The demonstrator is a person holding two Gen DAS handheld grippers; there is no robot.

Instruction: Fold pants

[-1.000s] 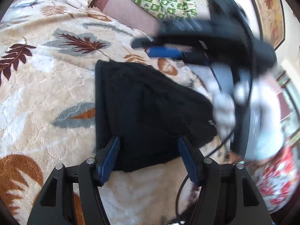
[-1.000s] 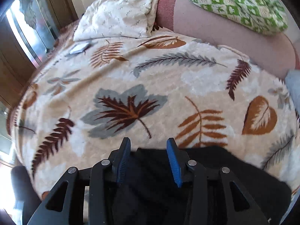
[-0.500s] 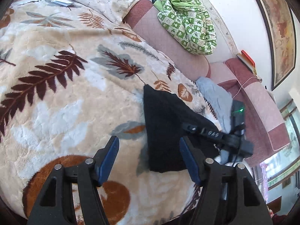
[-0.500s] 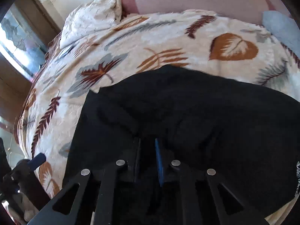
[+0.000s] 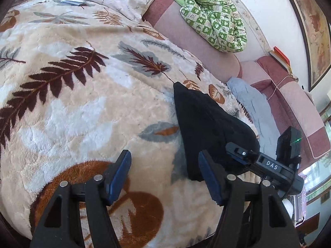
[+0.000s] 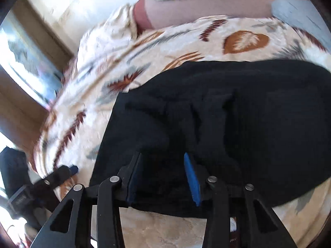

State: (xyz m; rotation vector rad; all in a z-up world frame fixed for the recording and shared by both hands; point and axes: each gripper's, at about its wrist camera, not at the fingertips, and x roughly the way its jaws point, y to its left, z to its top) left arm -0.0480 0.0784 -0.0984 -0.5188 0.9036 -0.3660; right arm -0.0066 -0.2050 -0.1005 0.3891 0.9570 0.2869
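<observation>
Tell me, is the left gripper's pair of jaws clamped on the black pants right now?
No. The left gripper has its jaws spread wide over the leaf-print blanket, with the black pants lying off to one side, ungripped.

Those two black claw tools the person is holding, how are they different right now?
The left gripper hangs over bare leaf-print blanket, beside the folded black pants; the right gripper sits over the pants themselves. The left one's jaws are spread wide; the right one's are open less far. Both have black frames with blue finger pads, and neither is pinching anything.
</observation>
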